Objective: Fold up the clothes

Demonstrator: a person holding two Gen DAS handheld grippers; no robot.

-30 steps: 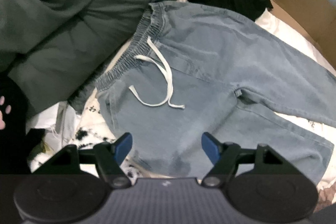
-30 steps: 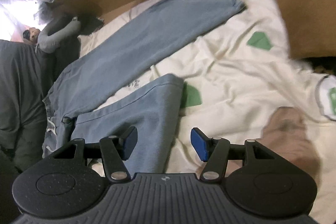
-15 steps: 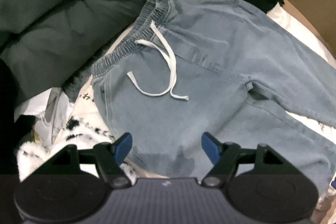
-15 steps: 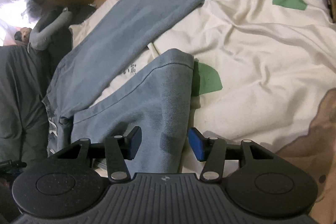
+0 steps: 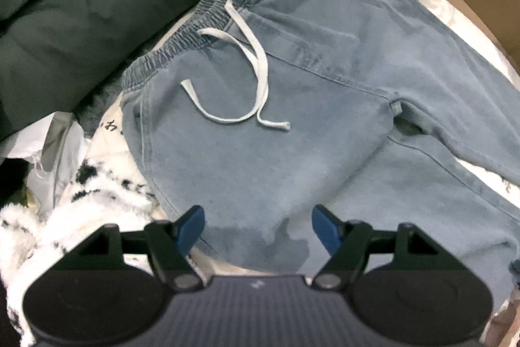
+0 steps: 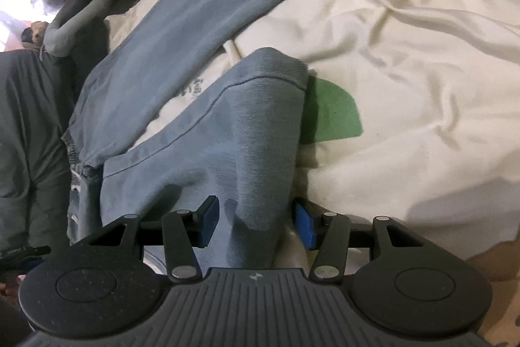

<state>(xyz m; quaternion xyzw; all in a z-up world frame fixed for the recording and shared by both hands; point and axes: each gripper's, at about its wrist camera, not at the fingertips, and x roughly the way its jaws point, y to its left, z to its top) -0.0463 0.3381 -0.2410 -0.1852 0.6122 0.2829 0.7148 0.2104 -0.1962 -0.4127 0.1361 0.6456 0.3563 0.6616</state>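
A cream bedsheet with green patches [image 6: 406, 60] covers a bed, and on it lie pale blue denim drawstring trousers [image 5: 292, 126], spread flat with the elastic waistband toward a dark green garment [image 5: 81, 5] at the far left. One leg stretches long across the sheet; the other is bent back on itself, its cuff [image 6: 276, 67] lying beside a green patch. A white drawstring [image 5: 256, 80] loops loosely over the front.

The left tongs [image 5: 256, 226] hang spread wide just over the near hip edge of the trousers, nothing between them. The right tongs [image 6: 256, 223] straddle the shorter leg's fabric; their jaws have just been closing around it, though the pads do not yet seem to press.

This looks like the start of a fold: both tongs must pinch the near edge, then carry it across.
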